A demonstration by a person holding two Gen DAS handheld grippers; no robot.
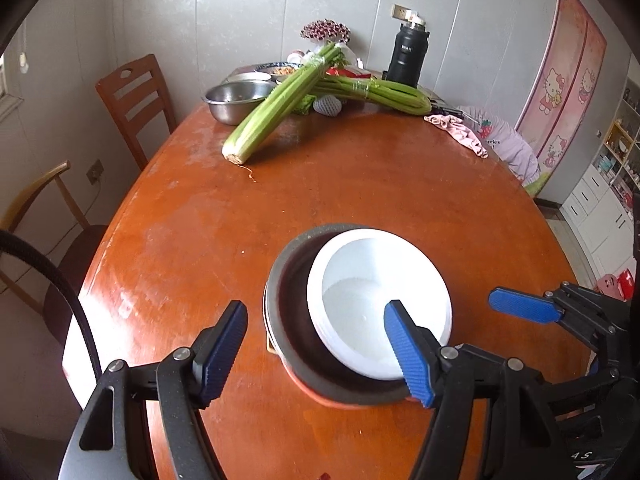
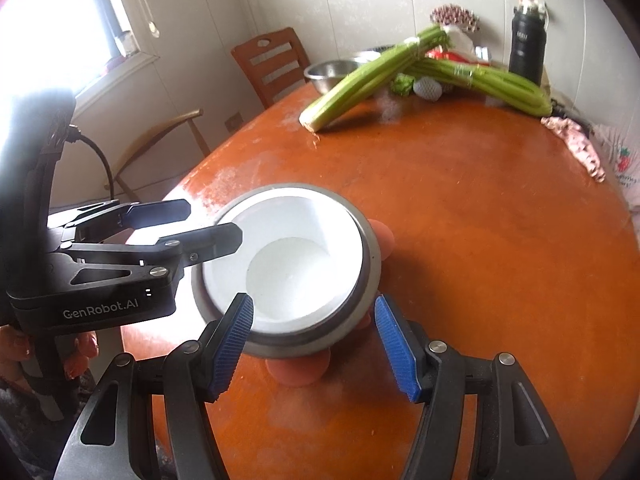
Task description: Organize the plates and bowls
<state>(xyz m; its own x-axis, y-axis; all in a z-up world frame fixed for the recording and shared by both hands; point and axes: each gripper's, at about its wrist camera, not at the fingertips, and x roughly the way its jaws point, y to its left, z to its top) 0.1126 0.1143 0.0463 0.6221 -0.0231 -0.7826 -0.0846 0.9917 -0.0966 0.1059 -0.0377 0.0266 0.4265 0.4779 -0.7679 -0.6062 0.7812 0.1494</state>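
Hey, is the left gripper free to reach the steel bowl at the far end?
Probably yes: the left gripper has open, empty jaws, and bare table lies ahead; only the celery leans on the steel bowl.

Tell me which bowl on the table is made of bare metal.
The shiny steel bowl at the far edge, beside the celery. The near white bowl sits nested in a grey-rimmed bowl.

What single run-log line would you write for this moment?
stack: white bowl nested in grey bowl on table | left gripper: jaws open | right gripper: jaws open | held: nothing
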